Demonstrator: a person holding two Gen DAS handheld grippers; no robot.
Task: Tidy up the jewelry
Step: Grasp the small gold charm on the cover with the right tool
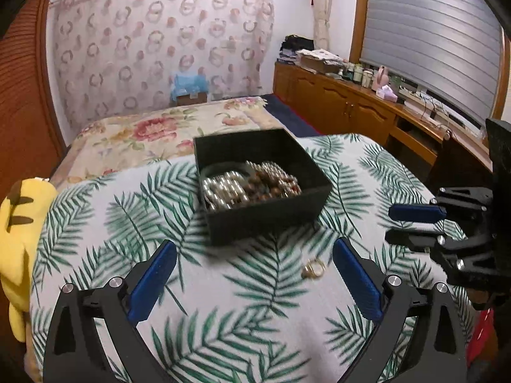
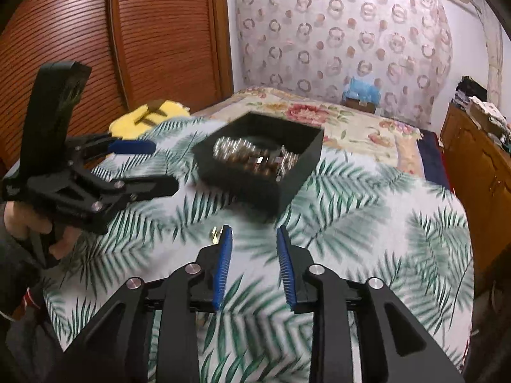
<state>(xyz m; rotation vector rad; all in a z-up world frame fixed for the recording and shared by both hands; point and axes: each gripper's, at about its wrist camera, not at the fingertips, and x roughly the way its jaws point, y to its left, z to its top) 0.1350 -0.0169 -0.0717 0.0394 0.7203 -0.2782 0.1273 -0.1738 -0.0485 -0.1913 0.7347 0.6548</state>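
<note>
A black open box (image 1: 262, 220) (image 2: 255, 191) sits on the leaf-print cloth (image 1: 223, 303), filled with silver and brown bead bracelets (image 1: 252, 185) (image 2: 255, 159). A small gold ring (image 1: 313, 268) lies on the cloth in front of the box, just inside the right finger of my left gripper (image 1: 255, 244). That gripper stands wide open above the cloth and touches nothing. My right gripper (image 2: 254, 229) is partly open with nothing between its blue pads; the ring (image 2: 216, 233) peeks out left of its left finger. Each gripper shows in the other's view: the right (image 1: 389, 223), the left (image 2: 164, 166).
A yellow plush toy (image 1: 19, 239) (image 2: 150, 111) lies at the cloth's left edge. Behind the box is a floral bedspread (image 1: 153, 131). A wooden sideboard (image 1: 351, 105) with clutter runs along the right wall. Louvred wooden doors (image 2: 127, 32) stand at the left.
</note>
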